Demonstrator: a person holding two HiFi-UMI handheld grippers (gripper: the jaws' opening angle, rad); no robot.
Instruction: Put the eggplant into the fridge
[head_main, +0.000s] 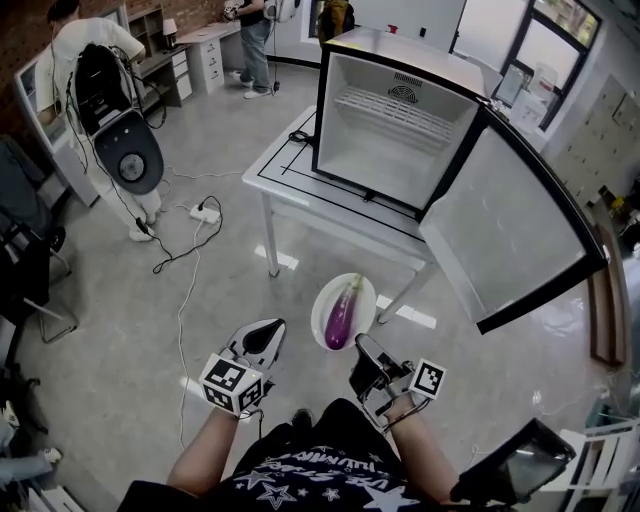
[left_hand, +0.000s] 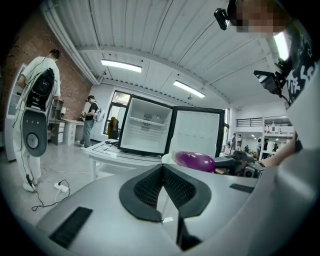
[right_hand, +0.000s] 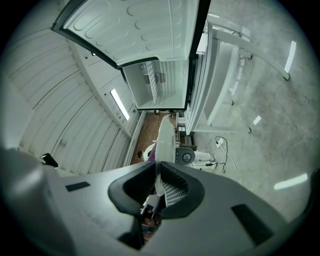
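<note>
A purple eggplant (head_main: 341, 315) lies on a white plate (head_main: 322, 300) held in the air in front of me, short of the table. My right gripper (head_main: 362, 350) is shut on the plate's near rim; in the right gripper view the plate (right_hand: 166, 135) runs edge-on between the jaws of this gripper (right_hand: 159, 172). My left gripper (head_main: 268, 335) hangs just left of the plate, shut and holding nothing. In the left gripper view the eggplant (left_hand: 195, 161) shows beyond the touching tips of the left gripper (left_hand: 162, 167). The small fridge (head_main: 400, 120) stands open, its shelf bare.
The fridge sits on a white table (head_main: 300, 180), its door (head_main: 510, 235) swung out to the right. A power strip with cables (head_main: 205, 212) lies on the floor at left. A person with a backpack rig (head_main: 100, 80) stands far left, another person (head_main: 255, 40) at the back.
</note>
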